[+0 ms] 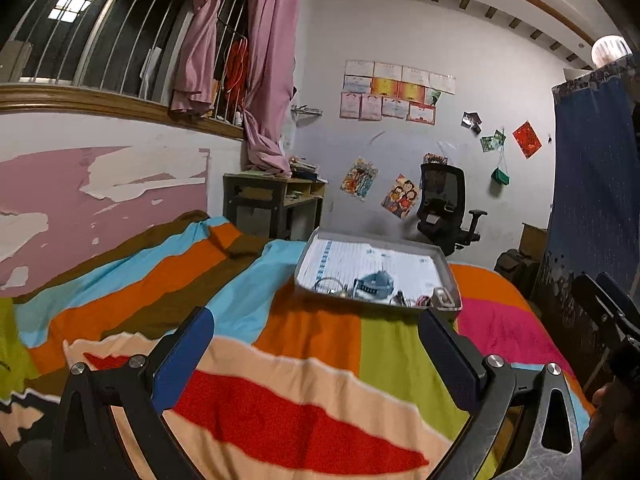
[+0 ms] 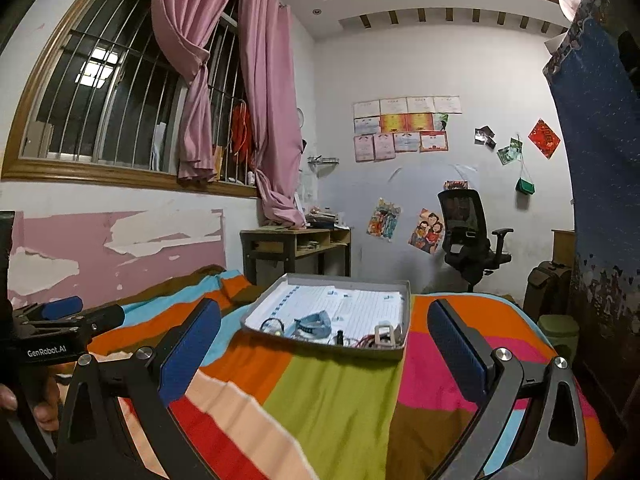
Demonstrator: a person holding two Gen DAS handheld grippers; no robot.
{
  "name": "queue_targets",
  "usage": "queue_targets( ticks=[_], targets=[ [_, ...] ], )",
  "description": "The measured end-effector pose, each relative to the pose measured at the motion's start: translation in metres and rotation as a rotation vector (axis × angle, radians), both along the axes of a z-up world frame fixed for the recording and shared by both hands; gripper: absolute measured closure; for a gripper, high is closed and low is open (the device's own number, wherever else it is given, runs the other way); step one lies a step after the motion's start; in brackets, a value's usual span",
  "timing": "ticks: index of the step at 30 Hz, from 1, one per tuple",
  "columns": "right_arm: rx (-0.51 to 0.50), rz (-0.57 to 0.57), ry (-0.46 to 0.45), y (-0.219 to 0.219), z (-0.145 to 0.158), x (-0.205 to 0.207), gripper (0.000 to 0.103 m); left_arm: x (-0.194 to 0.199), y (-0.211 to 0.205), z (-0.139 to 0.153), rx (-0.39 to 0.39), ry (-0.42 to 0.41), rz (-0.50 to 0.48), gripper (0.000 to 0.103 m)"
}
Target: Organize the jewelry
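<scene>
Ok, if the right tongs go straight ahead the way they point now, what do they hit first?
Probably the grey tray on the striped blanket, near edge first; nothing stands between it and the open right tongs. Depth is uncertain.

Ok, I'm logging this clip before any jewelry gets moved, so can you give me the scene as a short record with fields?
surface: striped bedspread
container: grey tray, lined with ruled paper, on the bedspread
contents: small jewelry pieces along the tray's near edge; kinds too small to tell
left hand-held gripper: open, holding nothing, short of the tray
right hand-held gripper: open, holding nothing, short of the tray
progress: nothing picked up yet
</scene>
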State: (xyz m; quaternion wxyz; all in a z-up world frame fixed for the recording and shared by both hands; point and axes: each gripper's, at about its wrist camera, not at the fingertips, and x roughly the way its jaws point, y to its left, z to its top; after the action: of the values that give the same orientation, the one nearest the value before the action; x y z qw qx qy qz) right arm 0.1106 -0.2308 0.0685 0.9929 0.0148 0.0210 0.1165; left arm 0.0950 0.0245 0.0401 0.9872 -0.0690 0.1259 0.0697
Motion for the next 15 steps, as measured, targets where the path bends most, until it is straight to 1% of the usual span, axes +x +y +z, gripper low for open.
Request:
queue_targets(
  ticks=[4, 8, 11, 15],
  targets=[
    [0.002, -0.002, 0.019, -0.001, -0.007, -0.019, 0.001, -0.017, 0.001, -0.008, -0.002, 0.018, 0.014, 0.000],
    [-0.006, -0.010, 0.055, -0.004, -0.014, -0.029, 0.001, -0.033, -0.001, -0.019, 0.017, 0.039, 0.023, 0.000],
    [-0.003, -0.031, 0.078, -0.010, -0.019, -0.034, 0.001, -0.038, -0.003, -0.024, 0.021, 0.060, 0.020, 0.000],
    [0.002, -0.047, 0.096, -0.014, -0.022, -0.041, 0.001, -0.042, -0.005, -0.024, 0.027, 0.061, 0.020, 0.000]
  ],
)
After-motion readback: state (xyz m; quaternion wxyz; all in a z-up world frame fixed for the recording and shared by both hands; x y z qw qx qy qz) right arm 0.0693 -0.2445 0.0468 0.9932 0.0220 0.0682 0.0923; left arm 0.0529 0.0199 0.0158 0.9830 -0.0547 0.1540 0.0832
